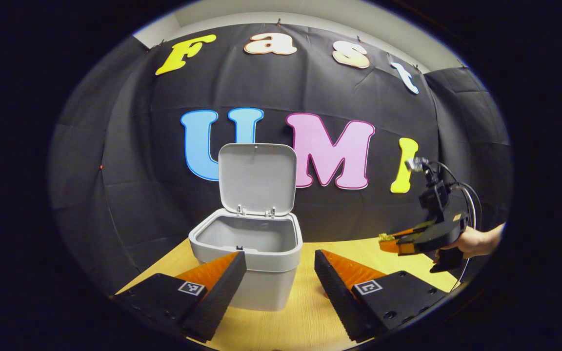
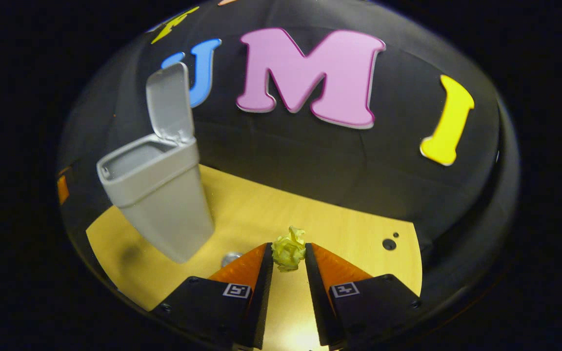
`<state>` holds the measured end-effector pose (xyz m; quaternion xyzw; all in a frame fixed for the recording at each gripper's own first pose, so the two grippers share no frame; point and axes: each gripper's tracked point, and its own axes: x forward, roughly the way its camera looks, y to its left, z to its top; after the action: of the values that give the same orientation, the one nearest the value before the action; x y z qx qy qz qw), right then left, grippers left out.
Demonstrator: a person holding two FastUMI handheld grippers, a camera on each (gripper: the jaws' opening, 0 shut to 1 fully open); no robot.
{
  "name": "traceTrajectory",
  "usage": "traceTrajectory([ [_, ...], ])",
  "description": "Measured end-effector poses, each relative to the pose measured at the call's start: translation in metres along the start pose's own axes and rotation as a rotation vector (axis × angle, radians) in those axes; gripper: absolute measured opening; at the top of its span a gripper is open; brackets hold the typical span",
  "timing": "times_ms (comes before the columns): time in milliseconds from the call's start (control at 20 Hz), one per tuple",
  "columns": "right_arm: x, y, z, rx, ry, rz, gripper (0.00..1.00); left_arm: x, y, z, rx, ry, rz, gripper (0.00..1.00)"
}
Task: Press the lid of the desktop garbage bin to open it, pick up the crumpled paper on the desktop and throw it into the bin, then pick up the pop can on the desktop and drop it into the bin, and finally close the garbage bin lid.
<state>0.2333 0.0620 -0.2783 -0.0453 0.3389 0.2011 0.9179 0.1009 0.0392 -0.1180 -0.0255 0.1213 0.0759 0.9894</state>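
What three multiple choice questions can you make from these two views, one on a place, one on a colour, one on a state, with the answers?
1. Where is the crumpled paper?
A. Inside the bin
B. Between the right tool's fingers
C. On the bin's lid

2. What colour is the bin?
A. Grey
B. Red
C. Green

3. How does the bin's lid stand?
A. Shut flat
B. Lying off on the table
C. Swung up open

Answers:
1. B: in the right gripper view the yellow paper sits pinched at the tips of the right tool, above the table.
2. A: bin and lid are plain grey in both views.
3. C: the lid stands upright on its hinges and the bin's inside shows past the left tool.
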Motion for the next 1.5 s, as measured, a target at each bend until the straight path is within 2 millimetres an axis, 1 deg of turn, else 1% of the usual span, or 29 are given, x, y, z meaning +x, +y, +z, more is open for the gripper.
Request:
traceTrajectory([
  [50,-0.008,0.014,0.023,-0.032,-0.043,0.016,0.45,-0.002,0.005,-0.001,0.003,0.002,0.002,0.95],
  [150,-0.017,0.049,0.065,-0.077,-0.12,0.066,0.45,-0.007,0.016,0.0,0.014,-0.001,0.011,0.95],
  [200,-0.016,0.068,0.078,-0.083,-0.146,0.099,0.45,-0.009,0.021,0.003,0.021,-0.002,0.012,0.95],
  [250,-0.013,0.086,0.087,-0.082,-0.154,0.129,0.45,-0.012,0.027,0.002,0.031,-0.003,0.014,0.95],
  [300,-0.014,0.107,0.101,-0.086,-0.167,0.154,0.45,-0.016,0.033,0.004,0.041,-0.008,0.02,0.95],
  [400,-0.014,0.148,0.122,-0.113,-0.191,0.193,0.45,-0.021,0.046,0.009,0.05,-0.028,0.027,0.95],
  [450,-0.011,0.168,0.128,-0.123,-0.195,0.217,0.45,-0.024,0.052,0.01,0.047,-0.034,0.031,0.95],
  [600,0.008,0.215,0.121,-0.141,-0.162,0.288,0.45,-0.031,0.069,0.008,0.012,-0.035,0.045,0.95],
  [700,0.021,0.236,0.114,-0.16,-0.142,0.313,0.45,-0.04,0.084,0.003,0.006,-0.027,0.072,0.95],
  [800,0.03,0.253,0.11,-0.14,-0.126,0.334,0.45,-0.045,0.098,-0.007,0.004,-0.005,0.096,0.95],
  [850,0.034,0.256,0.109,-0.134,-0.121,0.335,0.56,-0.048,0.104,-0.011,0.002,0.006,0.106,0.95],
  [900,0.036,0.261,0.109,-0.131,-0.12,0.345,0.34,-0.049,0.111,-0.014,0.003,0.015,0.116,0.95],
  [950,0.037,0.261,0.109,-0.133,-0.116,0.343,0.45,-0.052,0.116,-0.018,0.004,0.024,0.125,0.95],
  [1000,0.039,0.262,0.109,-0.133,-0.116,0.344,0.8,-0.053,0.12,-0.022,0.001,0.031,0.129,0.95],
  [1050,0.04,0.262,0.108,-0.135,-0.121,0.34,0.83,-0.055,0.123,-0.025,-0.002,0.037,0.132,0.95],
  [1100,0.04,0.26,0.109,-0.134,-0.13,0.334,0.9,-0.055,0.124,-0.028,-0.006,0.044,0.133,0.95],
  [1150,0.04,0.257,0.112,-0.132,-0.145,0.323,0.92,-0.054,0.123,-0.032,-0.009,0.052,0.129,0.95],
  [1200,0.035,0.25,0.115,-0.13,-0.161,0.307,0.97,-0.053,0.121,-0.036,-0.011,0.061,0.12,0.95],
  [1300,0.024,0.23,0.121,-0.124,-0.198,0.26,0.97,-0.049,0.11,-0.046,-0.014,0.072,0.082,0.95],
  [1400,0.011,0.202,0.127,-0.114,-0.249,0.194,0.97,-0.038,0.091,-0.062,-0.008,0.094,0.018,0.95],
  [1500,-0.005,0.169,0.129,-0.093,-0.289,0.126,0.97,-0.028,0.067,-0.089,0.032,0.133,-0.053,0.95],
])
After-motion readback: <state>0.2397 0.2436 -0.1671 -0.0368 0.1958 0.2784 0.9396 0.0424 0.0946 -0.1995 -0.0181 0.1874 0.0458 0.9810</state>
